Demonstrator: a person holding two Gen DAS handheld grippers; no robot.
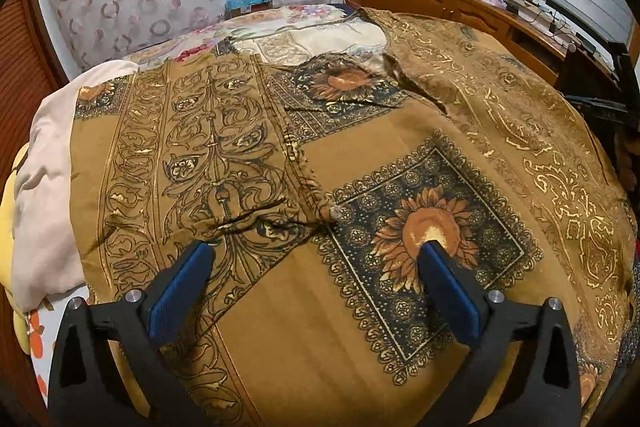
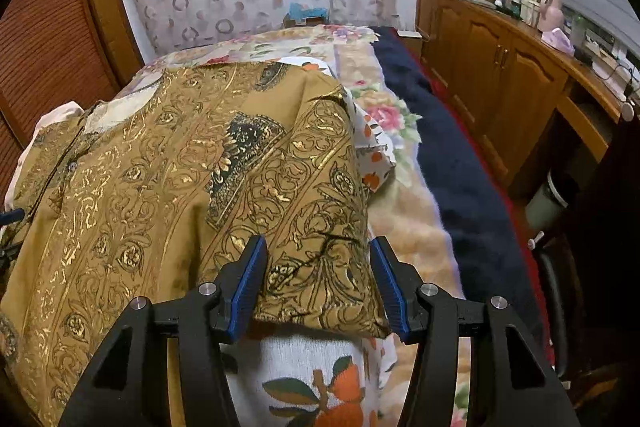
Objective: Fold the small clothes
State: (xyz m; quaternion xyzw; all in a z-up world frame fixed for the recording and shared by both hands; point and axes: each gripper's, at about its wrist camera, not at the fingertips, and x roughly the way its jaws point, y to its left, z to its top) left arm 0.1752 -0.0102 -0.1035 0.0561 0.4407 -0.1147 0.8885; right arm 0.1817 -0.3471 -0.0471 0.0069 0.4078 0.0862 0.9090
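The brown, gold-printed shirt lies spread over the bed, its hem cut off at six o'clock in the left wrist view and its far sleeve hidden under a fold. The left tool hovers with its blue pads spread wide, nothing between them, above the sunflower patch. The right tool stands half apart astride the folded sleeve at twelve o'clock of it; whether its pads press the cloth I cannot tell.

left hand-held gripper spread wide, right hand-held gripper half-open
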